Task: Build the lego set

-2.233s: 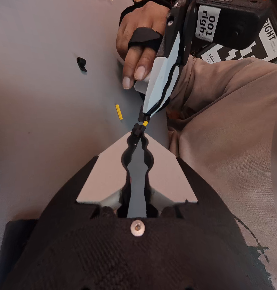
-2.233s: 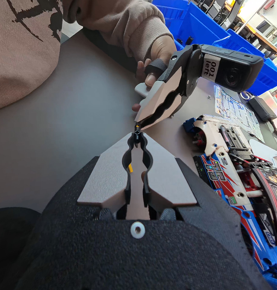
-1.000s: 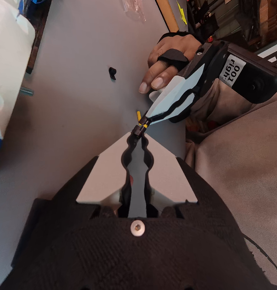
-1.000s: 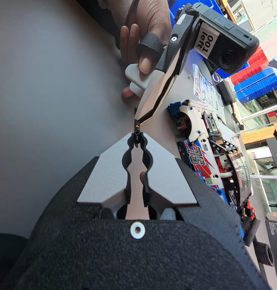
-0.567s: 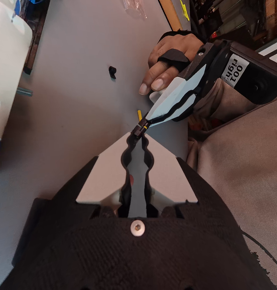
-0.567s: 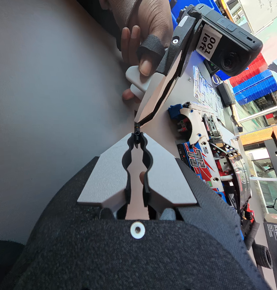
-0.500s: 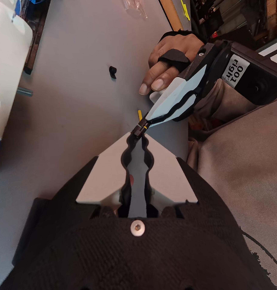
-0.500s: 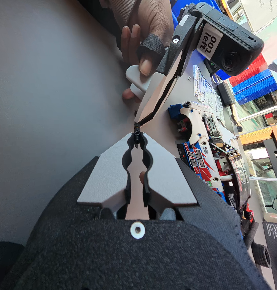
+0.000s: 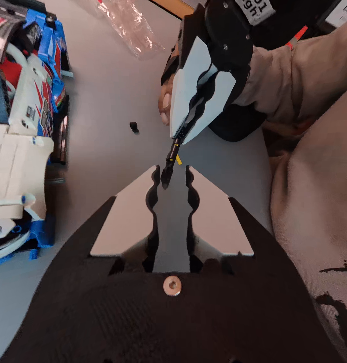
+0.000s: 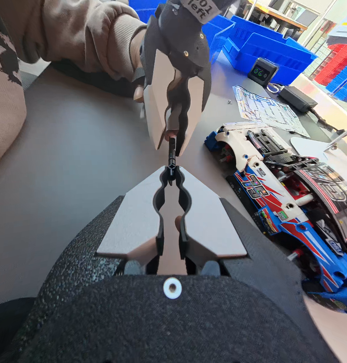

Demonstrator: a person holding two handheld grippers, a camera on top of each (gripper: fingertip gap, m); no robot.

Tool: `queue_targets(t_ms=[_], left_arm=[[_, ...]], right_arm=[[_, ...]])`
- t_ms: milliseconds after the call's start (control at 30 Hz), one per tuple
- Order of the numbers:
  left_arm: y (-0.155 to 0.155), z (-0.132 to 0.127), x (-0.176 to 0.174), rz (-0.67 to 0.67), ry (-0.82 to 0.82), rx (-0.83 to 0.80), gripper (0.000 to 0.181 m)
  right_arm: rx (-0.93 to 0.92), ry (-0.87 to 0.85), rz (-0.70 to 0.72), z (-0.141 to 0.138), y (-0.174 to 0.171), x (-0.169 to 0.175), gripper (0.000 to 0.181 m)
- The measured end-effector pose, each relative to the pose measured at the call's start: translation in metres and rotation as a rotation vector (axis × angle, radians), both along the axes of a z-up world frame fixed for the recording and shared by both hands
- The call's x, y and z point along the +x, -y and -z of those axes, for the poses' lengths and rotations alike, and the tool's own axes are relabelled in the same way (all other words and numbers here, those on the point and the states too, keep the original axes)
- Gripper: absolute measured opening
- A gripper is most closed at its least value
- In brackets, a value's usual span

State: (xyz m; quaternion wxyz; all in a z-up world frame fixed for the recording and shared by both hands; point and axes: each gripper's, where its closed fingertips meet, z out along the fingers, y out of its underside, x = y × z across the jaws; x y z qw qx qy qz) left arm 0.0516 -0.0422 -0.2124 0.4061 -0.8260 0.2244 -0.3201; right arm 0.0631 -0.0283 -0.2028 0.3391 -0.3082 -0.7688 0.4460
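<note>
Black rod assembly [image 9: 170,159] pinched at one end by right gripper [image 10: 171,171]. Long axis aimed between spread, empty left gripper [image 9: 172,168] fingers.

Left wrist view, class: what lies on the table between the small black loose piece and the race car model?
Nothing: in the left wrist view only bare grey table separates the black loose piece from the race car model.

— What are my fingers [image 10: 208,222] made of?
— Smooth matt plastic, pale, on a rough, grainy black body.
— The black rod [image 10: 171,155] I'm pinching?
— Glossy plastic, like the lego car [image 10: 276,186].
— And beneath?
— A smooth, matt grey table [image 10: 70,149], a paper sheet [image 10: 267,110], a crinkly clear plastic bag [image 9: 129,25].
</note>
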Motion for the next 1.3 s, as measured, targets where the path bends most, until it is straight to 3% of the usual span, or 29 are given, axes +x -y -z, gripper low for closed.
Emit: queue_targets(t_ms=[133, 233, 467, 1000, 1200, 1300], left_arm=[[-0.003, 0.000, 0.005, 0.015, -0.137, 0.123, 0.008], [0.000, -0.001, 0.008, 0.051, -0.197, 0.176, 0.006], [0.003, -0.007, 0.014, 0.073, -0.073, 0.181, 0.005], [0.004, 0.003, 0.016, 0.084, -0.085, 0.141, 0.004], [0.002, -0.005, 0.009, 0.070, 0.096, 0.055, 0.005], [-0.001, -0.001, 0.002, 0.035, 0.098, 0.031, 0.005]], right_arm=[[-0.046, 0.031, -0.022, 0.000, 0.005, 0.002, 0.005], [-0.108, 0.046, -0.033, -0.003, 0.007, 0.004, 0.005], [-0.159, 0.057, -0.065, -0.007, 0.010, 0.009, 0.004], [-0.156, 0.106, -0.069, 0.003, 0.013, 0.008, 0.004], [-0.169, 0.041, -0.036, -0.009, 0.008, -0.001, 0.011], [-0.086, 0.005, 0.002, -0.008, -0.004, 0.002, 0.018]])
